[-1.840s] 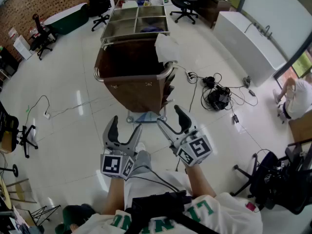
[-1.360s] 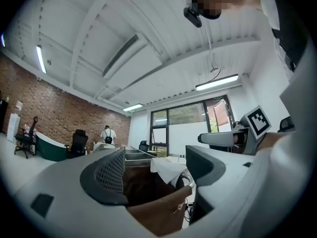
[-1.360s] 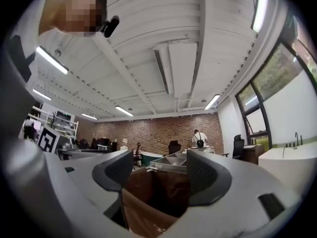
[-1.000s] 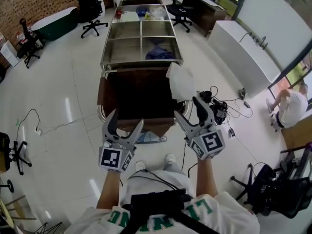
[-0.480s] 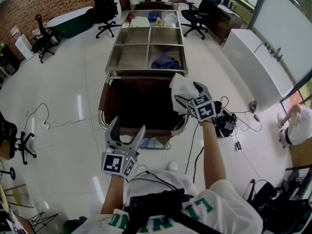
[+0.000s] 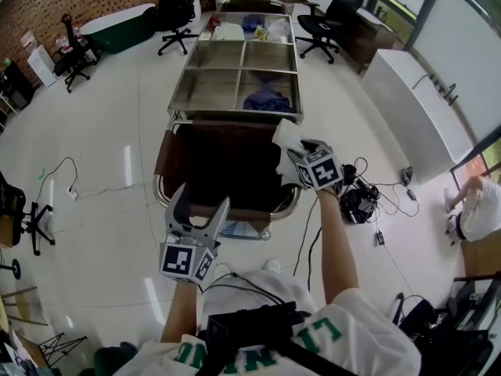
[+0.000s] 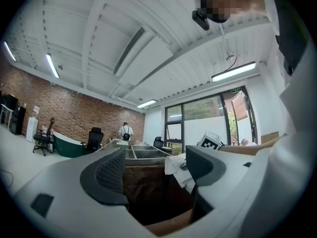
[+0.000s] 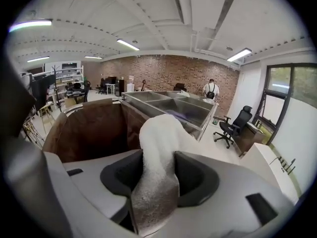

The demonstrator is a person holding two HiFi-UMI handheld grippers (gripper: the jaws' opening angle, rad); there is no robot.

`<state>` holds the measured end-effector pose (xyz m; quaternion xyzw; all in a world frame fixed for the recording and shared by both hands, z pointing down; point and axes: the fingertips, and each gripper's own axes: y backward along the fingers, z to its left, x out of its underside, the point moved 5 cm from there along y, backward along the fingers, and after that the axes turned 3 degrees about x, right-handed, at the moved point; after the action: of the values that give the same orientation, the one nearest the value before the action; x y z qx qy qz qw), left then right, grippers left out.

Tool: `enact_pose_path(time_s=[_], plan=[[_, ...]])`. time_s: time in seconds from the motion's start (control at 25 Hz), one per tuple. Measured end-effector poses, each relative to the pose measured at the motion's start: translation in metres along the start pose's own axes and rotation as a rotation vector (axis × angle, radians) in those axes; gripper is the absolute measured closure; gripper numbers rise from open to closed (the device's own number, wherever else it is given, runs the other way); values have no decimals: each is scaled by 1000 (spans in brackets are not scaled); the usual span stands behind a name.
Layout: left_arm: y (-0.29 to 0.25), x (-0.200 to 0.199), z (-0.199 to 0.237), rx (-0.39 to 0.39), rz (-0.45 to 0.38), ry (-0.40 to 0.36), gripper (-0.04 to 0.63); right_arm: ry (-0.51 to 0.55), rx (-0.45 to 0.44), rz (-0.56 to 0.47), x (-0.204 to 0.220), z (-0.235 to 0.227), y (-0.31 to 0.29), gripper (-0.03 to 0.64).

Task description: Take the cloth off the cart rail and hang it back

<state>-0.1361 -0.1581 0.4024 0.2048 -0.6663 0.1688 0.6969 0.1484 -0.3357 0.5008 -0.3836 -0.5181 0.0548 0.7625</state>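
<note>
The right gripper (image 6: 297, 151) has swung out from the body to the cart rail (image 6: 292, 200). Its jaws are closing on the white cloth (image 6: 285, 135) draped there, pinching a fold. The left gripper (image 6: 199, 211) hangs back, spread and empty. Lifting off looks next.

Office: swivel chairs (image 6: 174, 8), brick wall (image 6: 43, 2)

On the cart (image 6: 232, 68), the brown bag bin (image 6: 223, 159) gaped open inside its rail (image 6: 160, 188), free to reach into. At the right rail, the cloth (image 6: 285, 133) filled the right gripper's (image 6: 298, 150) closing jaws. Bare floor (image 6: 94, 131) lay left of the cart; cables (image 6: 358, 202) cluttered the floor on the right. The left gripper's (image 6: 202, 202) jaws stood apart, empty, near.
</note>
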Motion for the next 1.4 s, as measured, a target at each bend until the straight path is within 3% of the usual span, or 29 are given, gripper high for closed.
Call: enact_pose_path(time_s=[0.28,0.6,0.88,1.2,1.4], plan=[[-6,-11,-3,22,-13,-21,233,-13,31,-144,-22,4,28,531],[-9,-24,3,36,-42,-23,233,-116,-3,-527,-75,17,117,543],[-12,-44,-5,57,-98,-33,233,-25,43,-827,-97,66,199,545],[-5,-44,-4,73,-101,-34,261,-38,-64,-830,-94,122,210,545],[1,-48,3,48,-128,-31,264,-17,-44,-841,-90,119,211,545]])
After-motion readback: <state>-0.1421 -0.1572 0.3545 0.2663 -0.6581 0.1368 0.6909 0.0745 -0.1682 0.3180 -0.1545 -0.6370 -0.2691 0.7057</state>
